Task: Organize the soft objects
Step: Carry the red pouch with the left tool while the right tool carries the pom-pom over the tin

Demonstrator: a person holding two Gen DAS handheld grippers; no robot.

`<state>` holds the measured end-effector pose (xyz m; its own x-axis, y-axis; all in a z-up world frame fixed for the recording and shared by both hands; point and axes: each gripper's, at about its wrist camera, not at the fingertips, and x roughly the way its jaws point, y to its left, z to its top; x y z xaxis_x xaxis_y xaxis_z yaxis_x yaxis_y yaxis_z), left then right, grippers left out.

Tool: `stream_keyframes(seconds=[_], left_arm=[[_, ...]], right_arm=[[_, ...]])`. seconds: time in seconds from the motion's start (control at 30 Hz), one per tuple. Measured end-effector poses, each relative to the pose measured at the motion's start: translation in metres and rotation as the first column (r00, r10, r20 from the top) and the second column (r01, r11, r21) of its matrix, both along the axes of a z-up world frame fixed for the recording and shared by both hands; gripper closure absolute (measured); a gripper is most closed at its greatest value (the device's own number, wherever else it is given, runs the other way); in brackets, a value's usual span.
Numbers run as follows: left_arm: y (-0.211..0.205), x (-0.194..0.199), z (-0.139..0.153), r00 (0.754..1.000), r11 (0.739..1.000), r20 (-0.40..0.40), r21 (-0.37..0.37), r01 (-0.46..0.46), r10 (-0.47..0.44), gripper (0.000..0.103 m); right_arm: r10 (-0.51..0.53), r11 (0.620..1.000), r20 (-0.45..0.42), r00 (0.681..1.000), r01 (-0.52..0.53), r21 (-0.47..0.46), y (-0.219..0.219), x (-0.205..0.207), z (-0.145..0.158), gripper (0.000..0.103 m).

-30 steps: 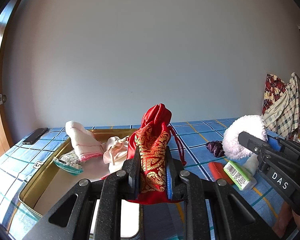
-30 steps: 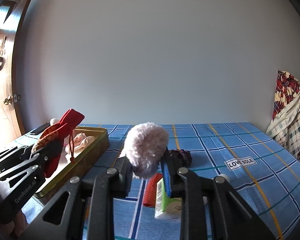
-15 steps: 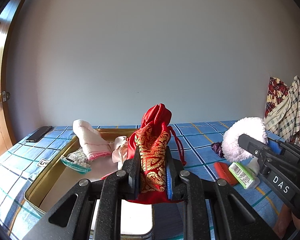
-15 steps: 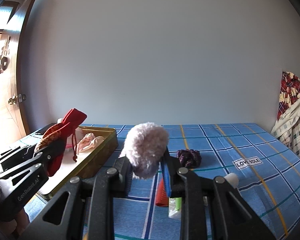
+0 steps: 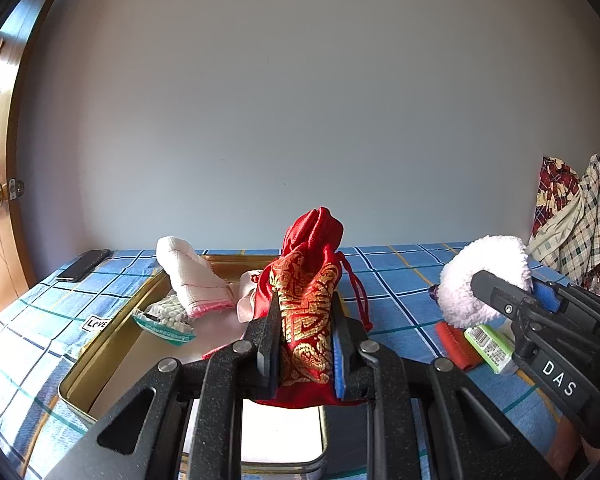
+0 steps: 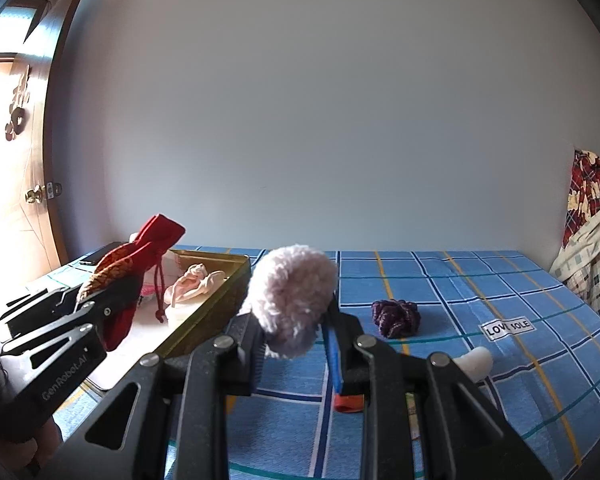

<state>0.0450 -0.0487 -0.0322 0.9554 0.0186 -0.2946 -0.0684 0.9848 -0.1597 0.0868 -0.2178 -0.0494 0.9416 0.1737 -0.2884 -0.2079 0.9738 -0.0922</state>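
Observation:
My left gripper (image 5: 305, 334) is shut on a red and gold drawstring pouch (image 5: 308, 280), held upright over the near end of a gold metal tin (image 5: 112, 340). In the tin lie a pink-edged white cloth (image 5: 192, 280), a pale pink fabric piece (image 6: 196, 282) and a packet of white beads (image 5: 164, 316). My right gripper (image 6: 294, 330) is shut on a fluffy white puff (image 6: 294, 296), held above the blue checked sheet just right of the tin (image 6: 216, 304). A purple scrunchie (image 6: 396, 317) lies on the sheet beyond it.
A red comb (image 5: 458, 346), a green-labelled packet (image 5: 488, 348) and a white bottle cap (image 6: 478, 362) lie on the sheet under the right gripper. A black phone (image 5: 84, 266) rests far left. Plaid clothes (image 5: 576, 224) hang at right; a wooden door (image 6: 16, 160) stands left.
Both views have swung slightly: the tin and its contents sit further right in the left view, the scrunchie and label further right in the right view. Both grips are unchanged.

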Motion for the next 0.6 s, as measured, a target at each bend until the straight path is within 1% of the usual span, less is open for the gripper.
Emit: stream_keyframes(seconds=[0.4, 0.6], left_arm=[[0.008, -0.005, 0.002, 1.0, 0.999, -0.01, -0.02, -0.026, 0.026, 0.082], [0.02, -0.008, 0.002, 0.999, 0.998, -0.02, -0.031, -0.047, 0.047, 0.082]], right_arm=[[0.033, 0.999, -0.009, 0.999, -0.033, -0.006, 0.011, 0.002, -0.002, 0.078], [0.041, 0.999, -0.02, 0.999, -0.04, 0.005, 0.013, 0.005, -0.002, 0.078]])
